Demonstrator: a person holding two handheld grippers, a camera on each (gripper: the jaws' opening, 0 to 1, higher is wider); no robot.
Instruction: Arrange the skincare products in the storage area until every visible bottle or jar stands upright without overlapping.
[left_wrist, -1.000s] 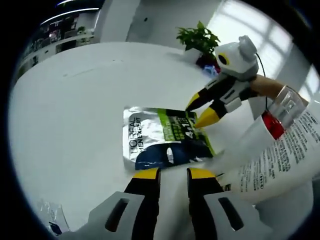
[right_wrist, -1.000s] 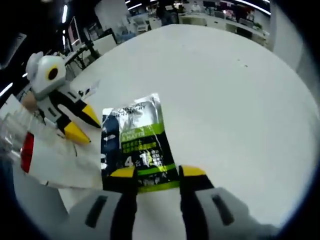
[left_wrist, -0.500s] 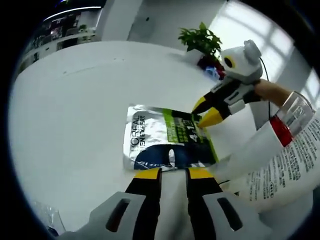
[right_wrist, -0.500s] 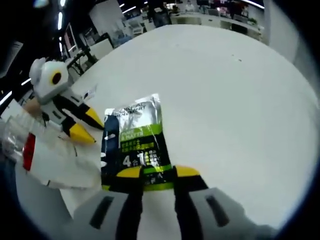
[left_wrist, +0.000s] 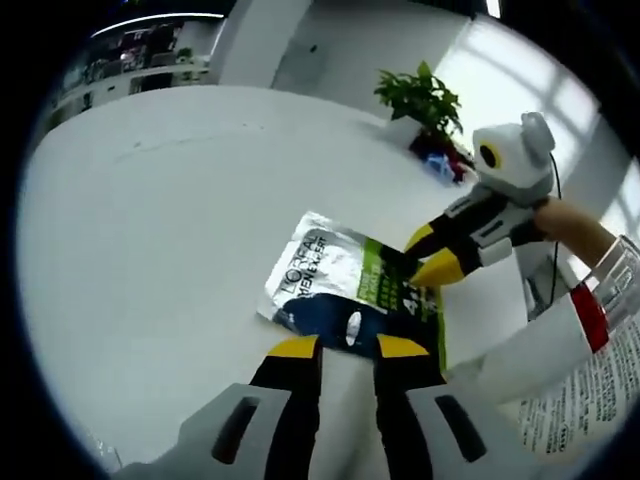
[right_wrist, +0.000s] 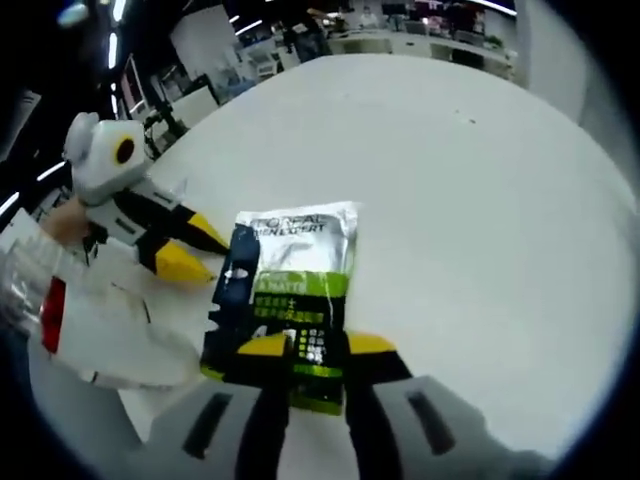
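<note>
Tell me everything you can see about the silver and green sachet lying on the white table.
The sachet is a flat foil packet, shiny silver at one end with dark "L'OREAL" lettering, a bright green band with small print in the middle, and a dark navy part along one side. It looks thin and slightly crinkled. It rests on the white table. The right gripper is closed on its green end, which seems slightly raised. The left gripper points at its navy edge without visibly touching it.

White round table (left_wrist: 150, 220): foil sachet (left_wrist: 335, 285) laid flat near middle; potted plant (left_wrist: 422, 100) set at far edge.
</note>
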